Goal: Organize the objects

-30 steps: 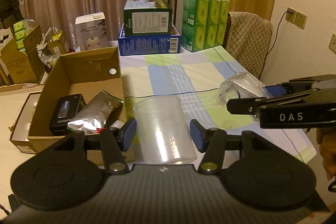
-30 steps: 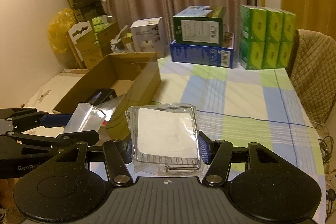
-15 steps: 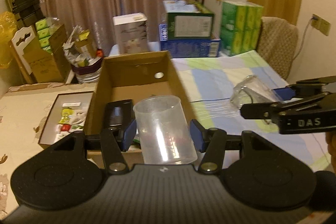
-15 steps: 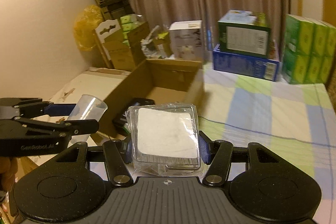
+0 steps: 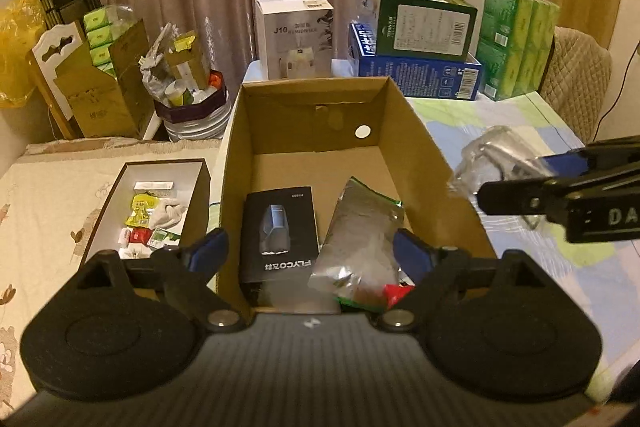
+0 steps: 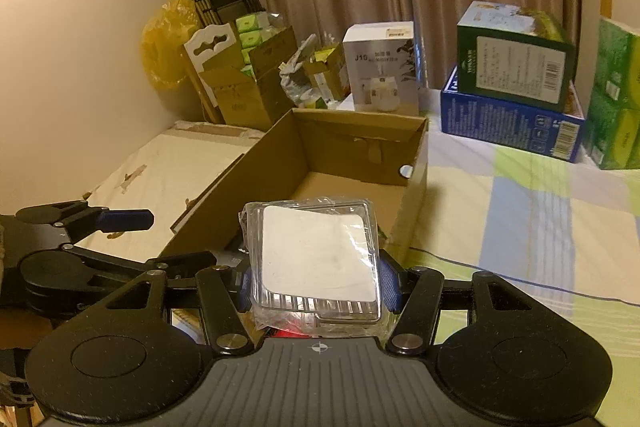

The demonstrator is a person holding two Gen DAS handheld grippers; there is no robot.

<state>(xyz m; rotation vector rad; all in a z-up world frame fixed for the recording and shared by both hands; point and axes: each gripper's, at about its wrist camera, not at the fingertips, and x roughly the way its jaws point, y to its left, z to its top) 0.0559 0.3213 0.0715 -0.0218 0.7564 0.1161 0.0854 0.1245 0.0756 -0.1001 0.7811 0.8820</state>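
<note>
Progress is judged partial: left gripper point(image 5: 308, 253) is seen opening with nothing between its jaws above cardboard box point(image 5: 436, 163), where black carton point(image 5: 280, 231) and foil pouch point(image 5: 360, 231) lie, while clear plastic case point(image 6: 318, 259) is clamped in right gripper point(image 6: 316, 287) at the box's near end, unplaced.

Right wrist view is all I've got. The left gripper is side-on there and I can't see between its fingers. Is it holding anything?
Observer: No. In the left wrist view the left gripper has nothing between its pads, and its jaws are opening above the cardboard box.
Operator: My clear package blocks the near end of that box. What's in there?
Observer: A black FLYCO box lies flat, with a silver foil pouch beside it.
Operator: Anything on the far side of the box from me?
Observer: A small open box holding sachets, right beside the cardboard box's wall.
</note>
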